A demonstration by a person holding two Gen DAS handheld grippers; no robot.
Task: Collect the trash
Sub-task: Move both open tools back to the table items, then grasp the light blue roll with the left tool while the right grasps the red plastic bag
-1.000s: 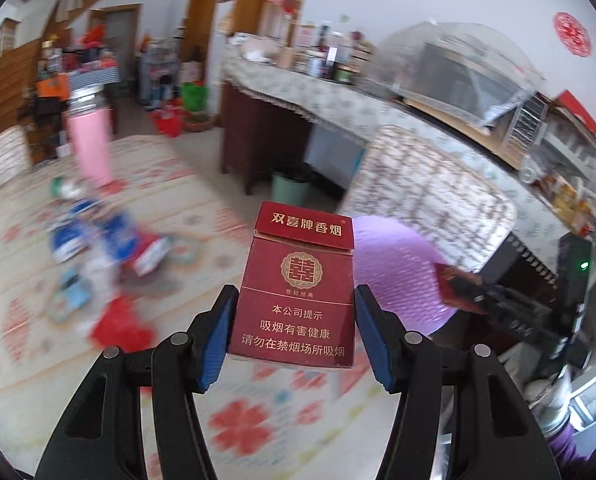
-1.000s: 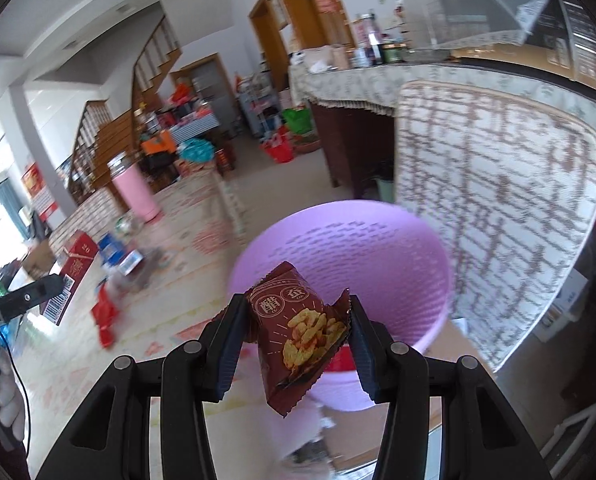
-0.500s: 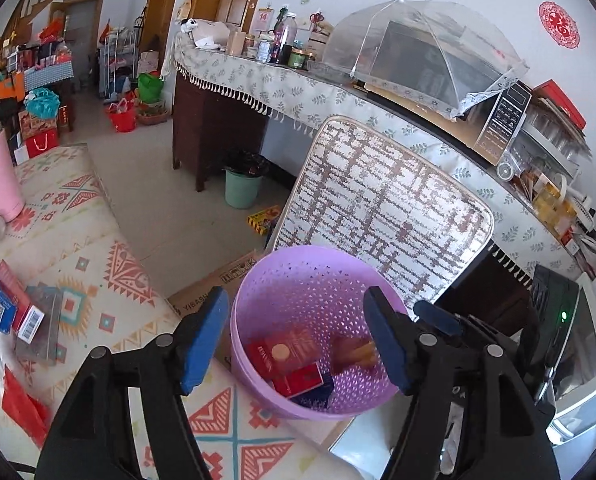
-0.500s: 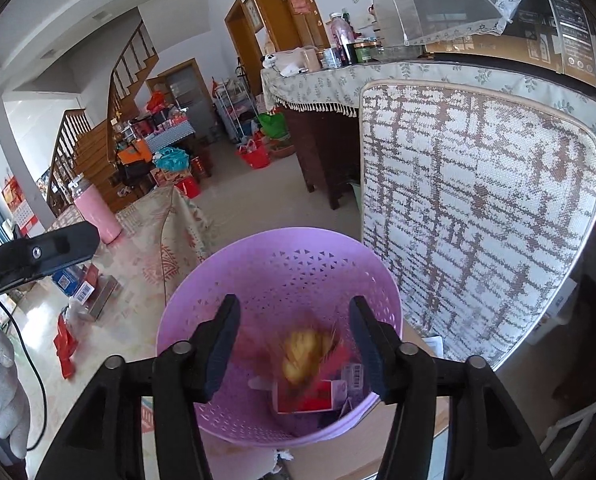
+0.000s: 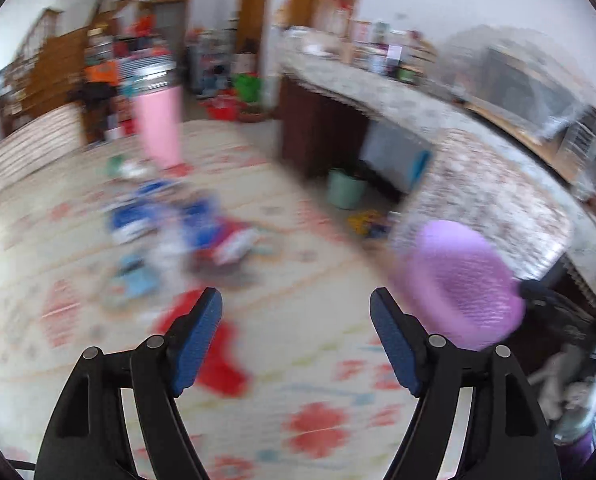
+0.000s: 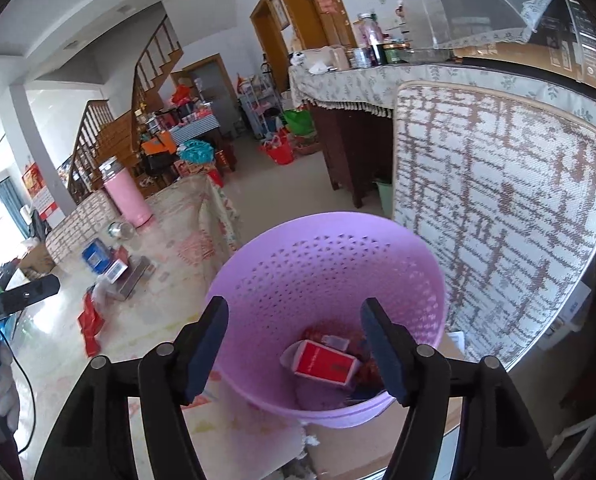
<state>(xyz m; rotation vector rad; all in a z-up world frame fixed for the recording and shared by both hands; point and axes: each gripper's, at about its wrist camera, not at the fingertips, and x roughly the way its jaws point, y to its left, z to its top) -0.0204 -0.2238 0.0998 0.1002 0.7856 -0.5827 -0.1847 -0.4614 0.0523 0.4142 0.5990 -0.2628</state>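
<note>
My right gripper [image 6: 294, 308] hovers over the purple perforated basket [image 6: 318, 272]. Its jaws are opening and nothing is between them. Inside the basket lie a red cigarette box [image 6: 324, 366] and other red wrappers, partly hidden by the right finger. My left gripper [image 5: 296, 300] is over the patterned tablecloth [image 5: 318, 400], its jaws also opening with nothing between them. That view is blurred by motion. A red wrapper [image 5: 214, 356] lies just beyond the left finger, and a pile of blue and red packets [image 5: 186, 224] sits farther off. The basket [image 5: 462, 280] shows at the right.
A pink tumbler [image 5: 158, 124] stands at the table's far end. A woven chair back [image 6: 498, 208] rises right behind the basket, and a cardboard box [image 6: 358, 448] lies under it. A cloth-covered counter [image 6: 358, 80] and a green bin [image 5: 346, 192] stand beyond.
The left gripper let the red cigarette box drop into the basket, then swung left over the table. The right gripper released the snack packet into the basket and its jaws widened.
</note>
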